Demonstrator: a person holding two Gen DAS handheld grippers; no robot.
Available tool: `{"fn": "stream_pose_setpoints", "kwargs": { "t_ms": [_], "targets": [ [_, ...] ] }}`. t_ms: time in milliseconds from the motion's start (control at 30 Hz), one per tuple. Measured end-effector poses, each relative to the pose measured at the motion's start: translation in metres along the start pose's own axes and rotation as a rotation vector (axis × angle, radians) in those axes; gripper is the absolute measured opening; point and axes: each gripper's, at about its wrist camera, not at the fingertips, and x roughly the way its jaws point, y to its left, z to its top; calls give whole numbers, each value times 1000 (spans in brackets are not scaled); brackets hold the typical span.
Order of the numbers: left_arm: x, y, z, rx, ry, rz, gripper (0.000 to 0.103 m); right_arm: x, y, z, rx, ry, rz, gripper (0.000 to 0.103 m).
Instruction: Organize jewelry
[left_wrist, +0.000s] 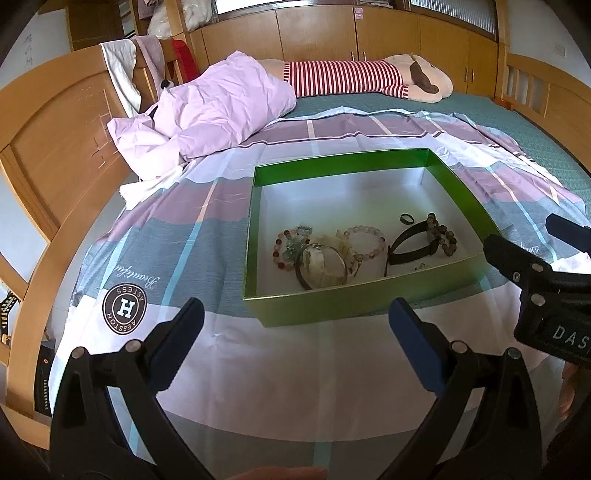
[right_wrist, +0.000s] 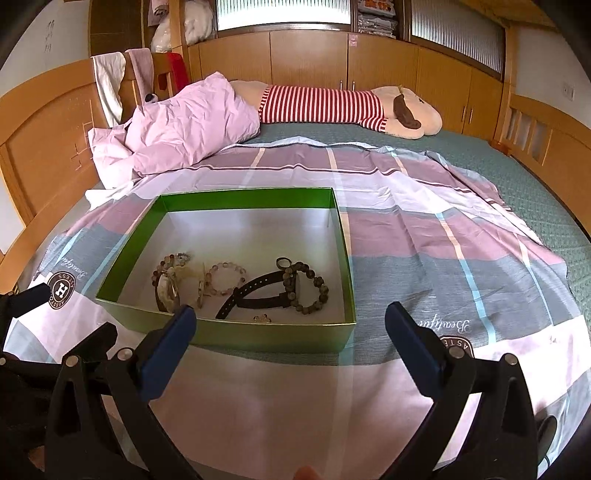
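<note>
A green box (left_wrist: 332, 306) with a silver inside lies on the bedsheet and also shows in the right wrist view (right_wrist: 273, 334). Inside it lie a pink bead bracelet (left_wrist: 365, 242), a dark bead bracelet (right_wrist: 314, 288), a black strap (right_wrist: 258, 291), a round watch-like piece (left_wrist: 323, 266), a small ring (left_wrist: 406, 219) and a small gold piece (right_wrist: 262, 318). My left gripper (left_wrist: 295, 328) is open and empty just before the box's near wall. My right gripper (right_wrist: 290, 332) is open and empty at the box's near right corner; it also shows in the left wrist view (left_wrist: 532, 240).
The box sits on a plaid sheet (right_wrist: 424, 240) spread over a green mattress (right_wrist: 517, 177). A pink crumpled duvet (left_wrist: 221, 107) and a striped plush toy (left_wrist: 369, 79) lie at the far side. A wooden headboard (left_wrist: 48, 147) runs along the left.
</note>
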Motion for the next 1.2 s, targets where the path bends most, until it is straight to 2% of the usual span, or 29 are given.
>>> {"fn": "stream_pose_setpoints", "kwargs": {
  "t_ms": [1200],
  "targets": [
    [2,2,-3,-9,5,-2,99,-1,1,3,-36,-17,-12,100]
  ]
}}
